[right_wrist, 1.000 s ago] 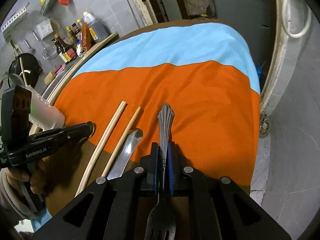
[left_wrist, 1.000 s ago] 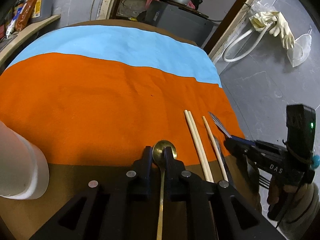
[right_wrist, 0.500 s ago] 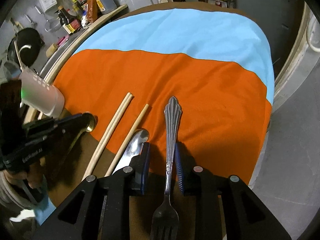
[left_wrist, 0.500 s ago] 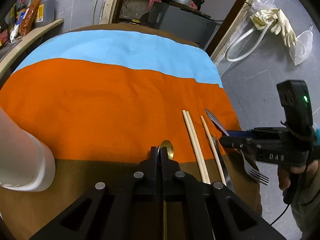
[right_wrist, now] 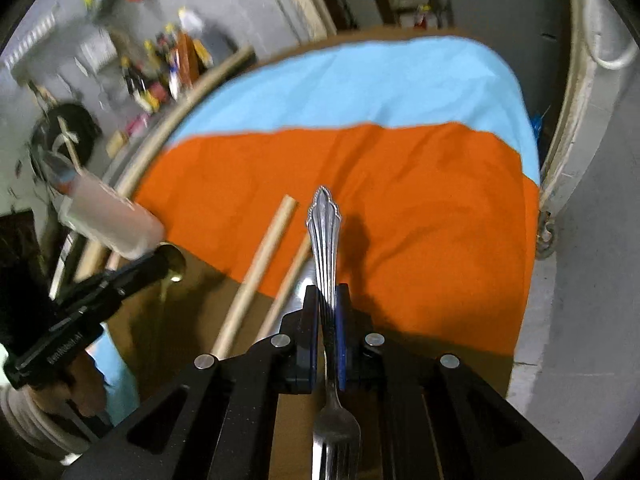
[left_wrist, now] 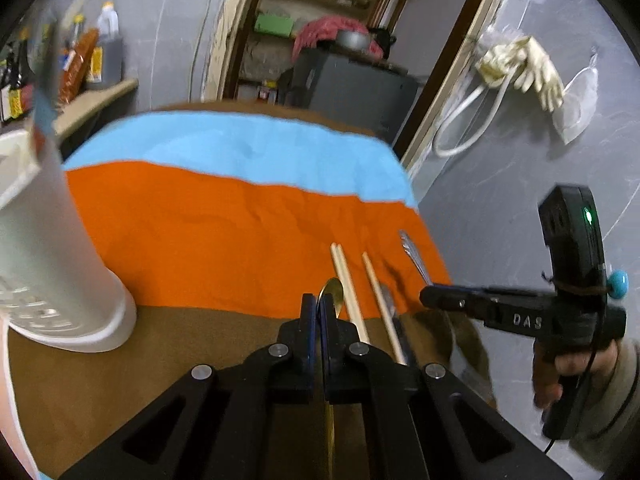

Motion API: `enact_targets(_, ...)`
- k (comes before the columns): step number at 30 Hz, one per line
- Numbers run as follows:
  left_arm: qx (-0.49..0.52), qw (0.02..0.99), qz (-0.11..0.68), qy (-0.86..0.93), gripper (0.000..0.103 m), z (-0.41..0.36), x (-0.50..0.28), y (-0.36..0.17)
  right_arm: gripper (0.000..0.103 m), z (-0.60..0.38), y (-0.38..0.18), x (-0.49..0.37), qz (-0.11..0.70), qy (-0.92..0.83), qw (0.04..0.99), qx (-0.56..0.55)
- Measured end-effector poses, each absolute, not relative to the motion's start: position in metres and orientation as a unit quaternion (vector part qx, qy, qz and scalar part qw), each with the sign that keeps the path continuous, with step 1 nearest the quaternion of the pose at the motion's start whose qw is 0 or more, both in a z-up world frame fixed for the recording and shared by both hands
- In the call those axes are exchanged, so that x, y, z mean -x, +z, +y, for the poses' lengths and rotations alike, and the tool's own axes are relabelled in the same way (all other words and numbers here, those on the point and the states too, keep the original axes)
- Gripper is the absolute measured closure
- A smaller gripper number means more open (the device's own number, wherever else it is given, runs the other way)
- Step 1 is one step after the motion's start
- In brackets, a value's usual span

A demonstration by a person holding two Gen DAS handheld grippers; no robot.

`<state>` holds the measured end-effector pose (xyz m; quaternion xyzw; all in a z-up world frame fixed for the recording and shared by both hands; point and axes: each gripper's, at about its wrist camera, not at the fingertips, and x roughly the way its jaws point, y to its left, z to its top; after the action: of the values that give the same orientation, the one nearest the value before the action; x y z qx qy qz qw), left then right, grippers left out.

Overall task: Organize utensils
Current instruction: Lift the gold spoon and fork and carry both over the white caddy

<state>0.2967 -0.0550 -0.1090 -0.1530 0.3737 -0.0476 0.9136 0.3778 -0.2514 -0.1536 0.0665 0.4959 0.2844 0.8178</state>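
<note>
Progress looks early: left hand-held gripper (left_wrist: 319, 312) clenched on the gold spoon (left_wrist: 332, 292), right hand-held gripper (right_wrist: 329, 312) grasping the fork (right_wrist: 325, 232), chopsticks (left_wrist: 348, 280) and a knife (left_wrist: 394, 312) left on the orange-and-blue-clothed worktop (left_wrist: 200, 232), white holder (left_wrist: 52, 248) beside, cluttered storeroom beyond.

Your cloth (left_wrist: 208, 236) runs sky blue, orange, then brown; the spoon (left_wrist: 334, 294) is gold, the fluted fork (right_wrist: 326, 232) silver, the chopsticks (left_wrist: 346, 276) pale wood.
</note>
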Motion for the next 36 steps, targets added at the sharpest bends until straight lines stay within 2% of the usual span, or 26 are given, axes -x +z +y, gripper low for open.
enact_targets(6, 0.156, 0.933, 0.32, -0.044, 0.101, -0.052, -0.278, -0.085, 0.096, -0.256, -0.131, -0.334, 0.406, 0.27, 0.867, -0.103)
enact_targets(12, 0.157, 0.943, 0.291, -0.042, 0.101, -0.05, -0.266, -0.063, 0.097, -0.256, -0.104, -0.312, 0.353, 0.261, 0.891, -0.112)
enact_targets(36, 0.169, 0.961, 0.221, -0.005, 0.101, -0.012, -0.225, 0.004, 0.101, -0.23, -0.02, -0.267, 0.259, 0.309, 0.91, -0.101)
